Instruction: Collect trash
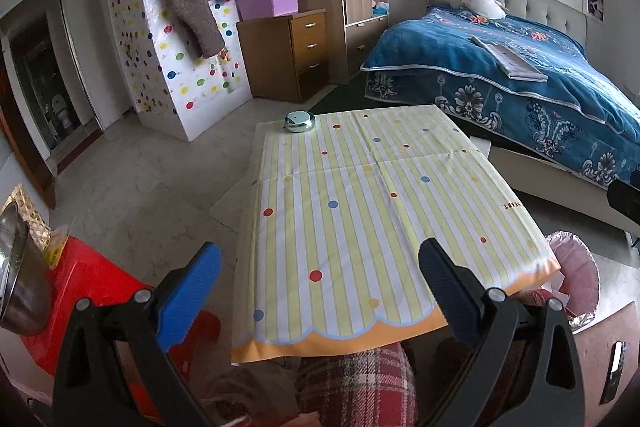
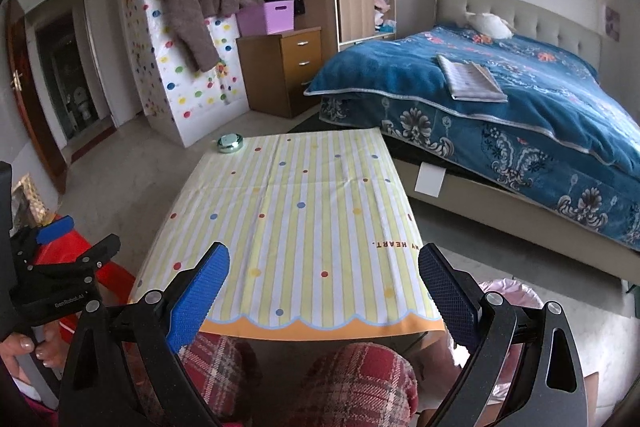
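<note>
Here we are with both tools up and empty: our left gripper (image 1: 320,275) spread wide over the near edge of the table (image 1: 360,187), our right gripper (image 2: 324,275) just as wide, nothing between the pads on either side. In the right view we catch the left tool off to the side, a hand (image 2: 24,351) wrapped round its handle, and we read "GenRobot.AI" on its body. Outward now: the striped cloth is bare but for a small green tin (image 1: 300,122) at the far left corner, well apart from both of us. No loose trash shows on the table; whether that tin counts, we cannot tell. The bin (image 1: 576,275), lined in pink, sits just beside the table's near right corner, low and partly hidden. The risks, as we judge them: the tin is smooth and rounded, so a wide jaw closing off-centre could squirt it off the far edge; and a long reach could drag the loose cloth. Printed on the cloth near the right edge we read "HEART", upside down to us.
</note>
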{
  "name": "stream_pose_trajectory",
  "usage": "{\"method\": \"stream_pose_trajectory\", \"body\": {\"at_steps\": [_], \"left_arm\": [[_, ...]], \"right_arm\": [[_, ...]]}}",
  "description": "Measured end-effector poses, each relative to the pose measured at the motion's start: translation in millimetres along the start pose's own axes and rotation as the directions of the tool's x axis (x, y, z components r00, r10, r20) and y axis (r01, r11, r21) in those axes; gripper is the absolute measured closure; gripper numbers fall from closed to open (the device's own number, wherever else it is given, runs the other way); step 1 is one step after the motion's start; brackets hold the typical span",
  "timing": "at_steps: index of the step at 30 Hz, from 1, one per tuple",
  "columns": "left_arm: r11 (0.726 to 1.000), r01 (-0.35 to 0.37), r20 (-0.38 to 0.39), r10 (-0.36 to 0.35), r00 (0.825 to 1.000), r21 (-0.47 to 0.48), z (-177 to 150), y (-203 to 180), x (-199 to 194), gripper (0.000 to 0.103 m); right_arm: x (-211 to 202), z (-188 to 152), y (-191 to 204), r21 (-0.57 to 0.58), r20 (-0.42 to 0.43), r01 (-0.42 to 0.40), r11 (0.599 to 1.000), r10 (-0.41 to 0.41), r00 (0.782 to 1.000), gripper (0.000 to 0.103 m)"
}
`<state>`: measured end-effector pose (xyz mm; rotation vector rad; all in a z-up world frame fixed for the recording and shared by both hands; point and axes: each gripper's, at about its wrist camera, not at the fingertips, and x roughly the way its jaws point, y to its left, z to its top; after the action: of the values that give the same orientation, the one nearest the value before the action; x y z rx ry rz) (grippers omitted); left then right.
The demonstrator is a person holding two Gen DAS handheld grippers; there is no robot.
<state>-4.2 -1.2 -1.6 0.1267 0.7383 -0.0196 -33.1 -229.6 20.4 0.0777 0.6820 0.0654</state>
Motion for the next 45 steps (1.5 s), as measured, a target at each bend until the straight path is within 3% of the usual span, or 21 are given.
{"method": "stream_pose_trajectory", "body": {"at_steps": [45], "left_arm": [[1.000,0.019,-0.007,-0.019,1.000,-0.013,-0.1,-2.6,2.2,0.007]], "right_arm": [[12.7,-2.1,-24.2,0.008,-0.017,0.013,1.000,-0.013,1.000,0.009]]}}
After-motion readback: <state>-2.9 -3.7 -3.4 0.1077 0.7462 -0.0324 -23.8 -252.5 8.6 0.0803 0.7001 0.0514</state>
